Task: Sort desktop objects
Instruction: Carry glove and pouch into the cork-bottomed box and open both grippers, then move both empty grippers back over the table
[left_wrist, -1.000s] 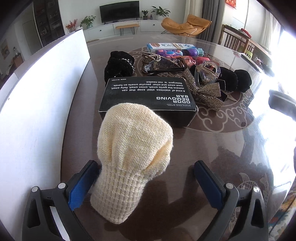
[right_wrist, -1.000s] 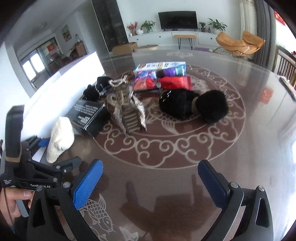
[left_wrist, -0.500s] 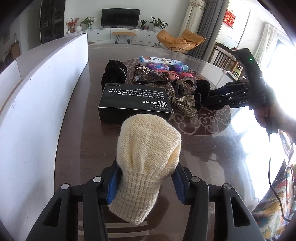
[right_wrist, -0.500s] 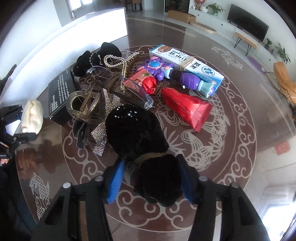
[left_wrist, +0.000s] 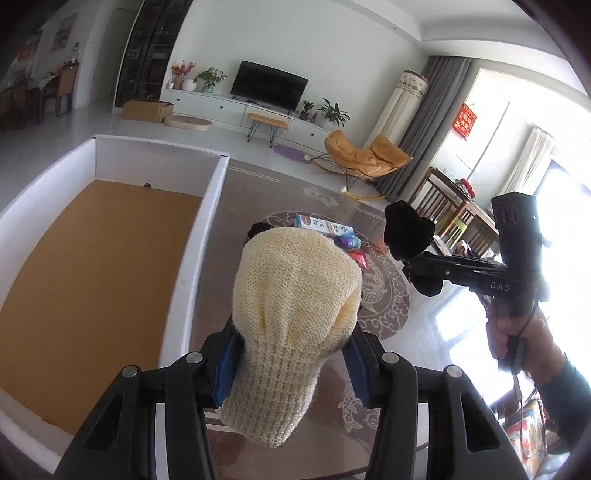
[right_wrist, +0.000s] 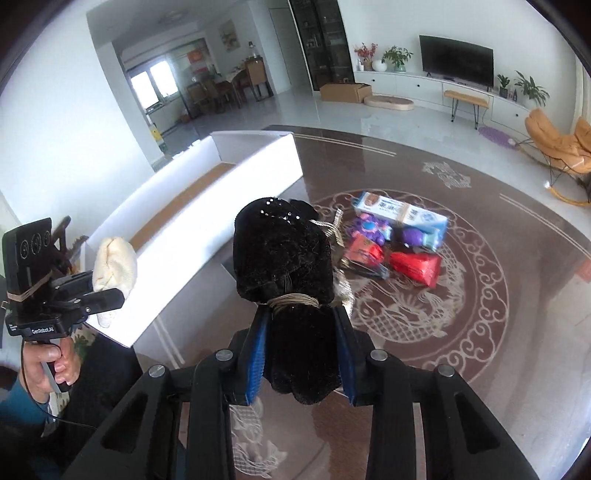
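My left gripper (left_wrist: 291, 365) is shut on a cream knitted mitt (left_wrist: 295, 302) and holds it in the air beside the white box (left_wrist: 199, 236) with a brown floor. My right gripper (right_wrist: 301, 358) is shut on a black furry bow (right_wrist: 284, 258) tied with a metal band and holds it above the table. The bow also shows in the left wrist view (left_wrist: 408, 230), to the right of the mitt. The mitt also shows in the right wrist view (right_wrist: 114, 266), near the box's near end.
On the round patterned table (right_wrist: 480, 295) lie a blue-white carton (right_wrist: 400, 216), purple toys (right_wrist: 369, 227), red packets (right_wrist: 417, 267) and sparkly accessories (right_wrist: 341, 284). The white box stands along the table's left side (right_wrist: 229, 229).
Both grippers have risen off the table with their objects. The left has swung toward the white box, so its brown floor shows. The right has lifted the bow clear of the pile.
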